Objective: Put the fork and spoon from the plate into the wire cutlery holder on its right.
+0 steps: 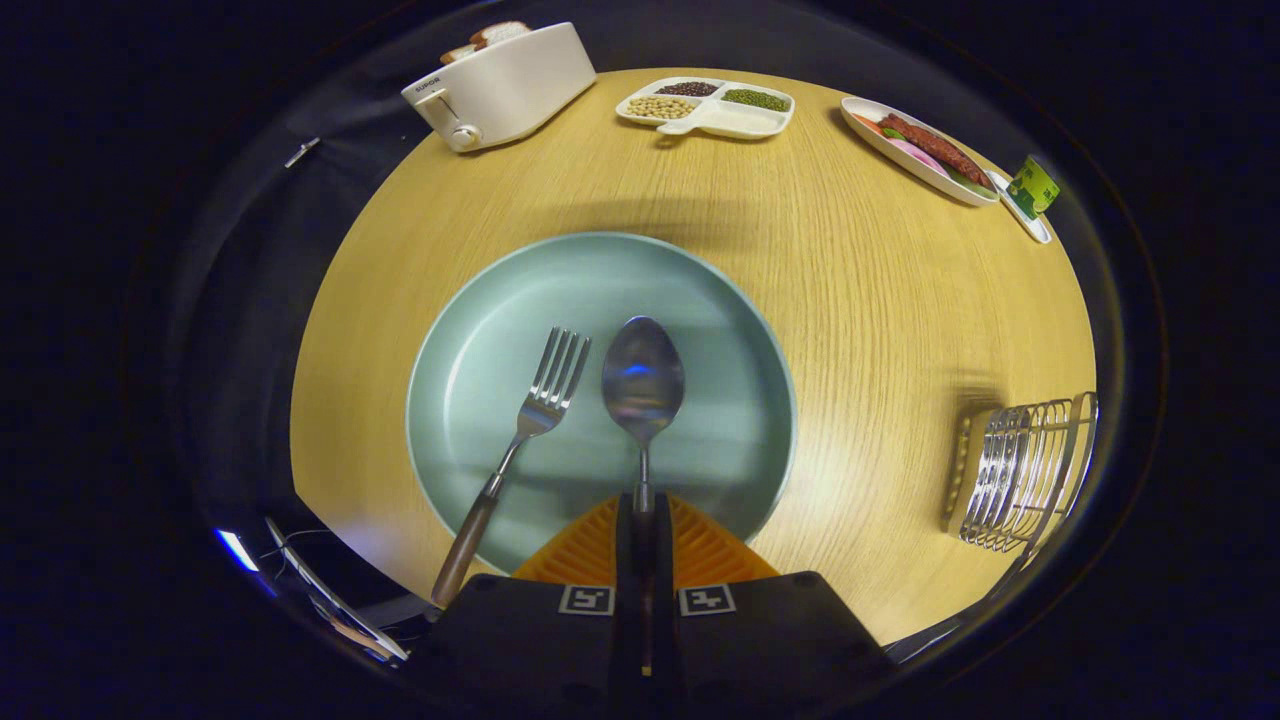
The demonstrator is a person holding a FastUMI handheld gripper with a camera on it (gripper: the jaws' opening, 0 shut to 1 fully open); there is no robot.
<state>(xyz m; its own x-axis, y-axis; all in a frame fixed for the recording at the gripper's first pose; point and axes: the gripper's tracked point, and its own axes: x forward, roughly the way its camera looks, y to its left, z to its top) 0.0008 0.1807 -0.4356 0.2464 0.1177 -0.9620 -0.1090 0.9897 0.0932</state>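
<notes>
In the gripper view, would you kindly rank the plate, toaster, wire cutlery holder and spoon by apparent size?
1. Plate
2. Toaster, farther off, so unsure against the next
3. Wire cutlery holder
4. Spoon, its handle clamped in the jaws

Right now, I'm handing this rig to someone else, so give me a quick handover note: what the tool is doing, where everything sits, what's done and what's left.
Tool: closed on the spoon handle, both fingers pressing it.
Spoon: bowl over the middle of the plate, just ahead of the fingers; whether it is lifted yet is unclear.
Fork: on the plate, left of the spoon, handle hanging over the near rim.
Wire holder: on the table to the plate's right, nothing seen in it.
Done: spoon gripped.
Left: carry spoon to holder, then the fork.
</notes>
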